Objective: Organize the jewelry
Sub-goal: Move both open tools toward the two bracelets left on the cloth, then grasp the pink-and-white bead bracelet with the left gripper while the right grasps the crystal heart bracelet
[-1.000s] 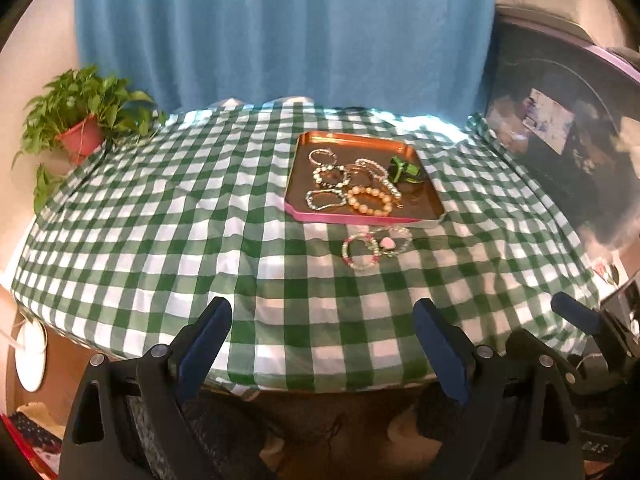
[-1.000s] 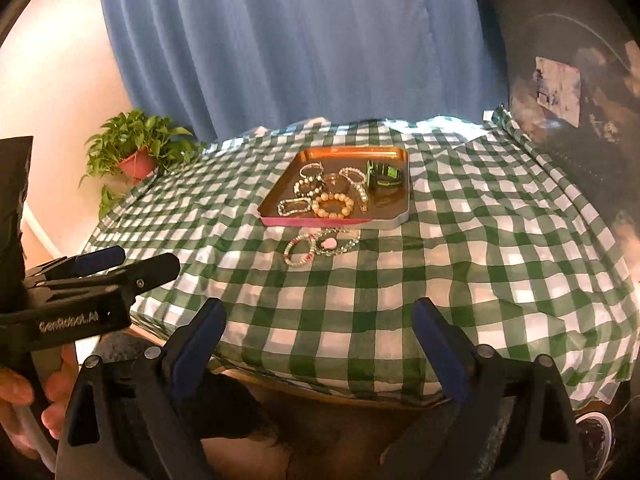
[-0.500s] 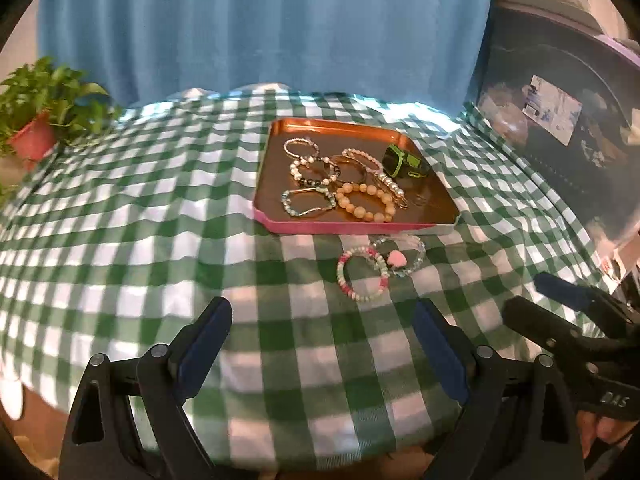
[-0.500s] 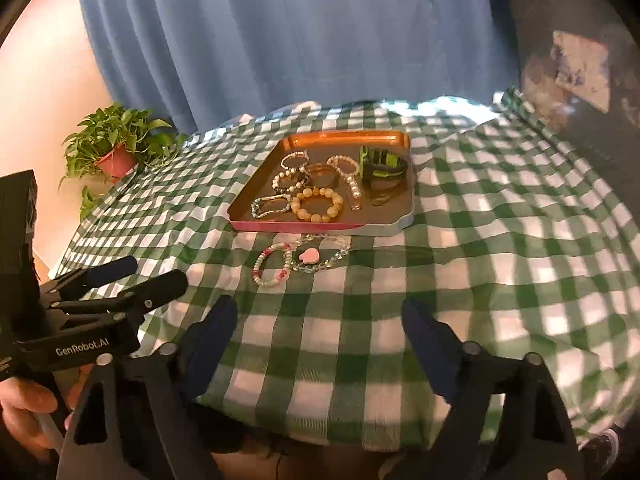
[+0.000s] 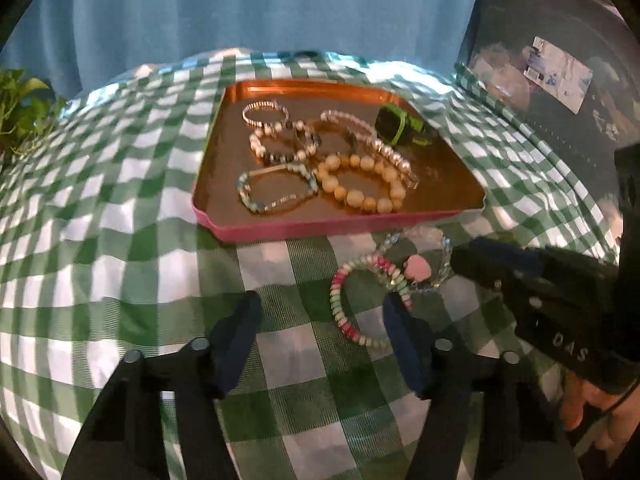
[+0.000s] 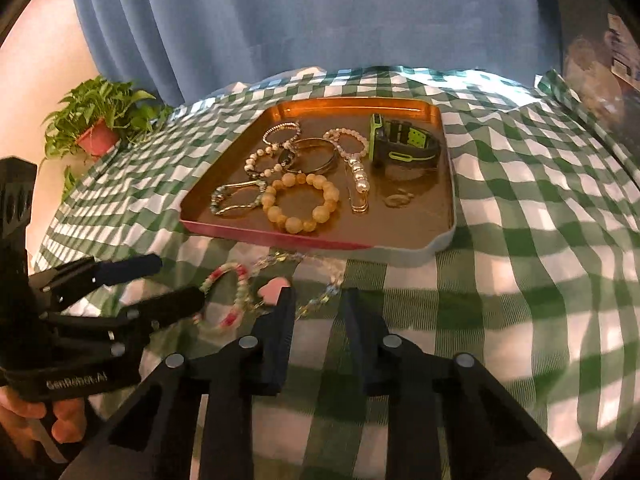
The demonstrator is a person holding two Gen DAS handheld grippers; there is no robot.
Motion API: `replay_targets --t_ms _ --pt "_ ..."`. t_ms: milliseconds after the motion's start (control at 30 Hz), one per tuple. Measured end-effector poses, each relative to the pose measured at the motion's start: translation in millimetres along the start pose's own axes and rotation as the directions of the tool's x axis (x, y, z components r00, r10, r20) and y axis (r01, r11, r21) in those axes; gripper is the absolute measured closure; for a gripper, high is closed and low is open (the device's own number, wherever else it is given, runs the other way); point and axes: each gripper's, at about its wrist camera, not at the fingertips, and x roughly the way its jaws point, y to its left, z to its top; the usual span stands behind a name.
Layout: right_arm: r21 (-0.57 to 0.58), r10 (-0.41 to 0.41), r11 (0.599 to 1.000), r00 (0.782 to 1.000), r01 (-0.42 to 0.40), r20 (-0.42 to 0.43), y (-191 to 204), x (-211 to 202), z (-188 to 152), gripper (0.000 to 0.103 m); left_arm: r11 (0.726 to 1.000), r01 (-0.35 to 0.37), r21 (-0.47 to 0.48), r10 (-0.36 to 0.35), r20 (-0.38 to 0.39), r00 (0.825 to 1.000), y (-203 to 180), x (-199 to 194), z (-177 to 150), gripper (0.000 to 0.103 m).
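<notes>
Bracelets lie on the cloth at lower centre, below the tray; left gripper and right gripper hover there, both spread.

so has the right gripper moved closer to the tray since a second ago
Yes. The right gripper has come forward toward the tray, which now looms larger, and its fingers have narrowed near the clear bracelet.
</notes>
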Motion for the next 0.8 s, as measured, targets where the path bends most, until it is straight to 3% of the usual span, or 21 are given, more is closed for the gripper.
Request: replay_targets --t_ms 200,267,333,433,800 --pt "-0.053 -0.037 0.998 0.999 0.037 -0.004 1.2 17.8 4.1 0.08 0.998 -0.035 0.06 0.034 0.02 0.999 -6.0 6.3 -3.6 0.048" --pt "-0.095 -0.07 0.993 0.998 0.071 0.005 6.6 21.0 4.9 0.087 0.993 -0.073 0.089 0.071 0.034 0.997 -8.9 6.7 -5.8 0.061" --pt "-0.126 -0.132 0.983 0.991 0.133 0.019 10.7 22.3 3.3 0.096 0.995 -0.059 0.084 0.056 0.035 0.998 -6.2 5.3 -5.7 0.08" --pt "-0.141 -0.135 0.981 0.991 0.137 0.022 9.1 19.8 0.4 0.097 0.997 -0.047 0.055 0.045 0.034 0.998 3.1 3.3 -5.8 0.091" --pt "-0.039 -0.012 0.999 1.0 0.013 0.014 -1.4 -28.6 -38.5 0.097 0.998 0.057 -0.019 -0.057 0.017 0.998 18.4 -17.4 -22.0 0.096"
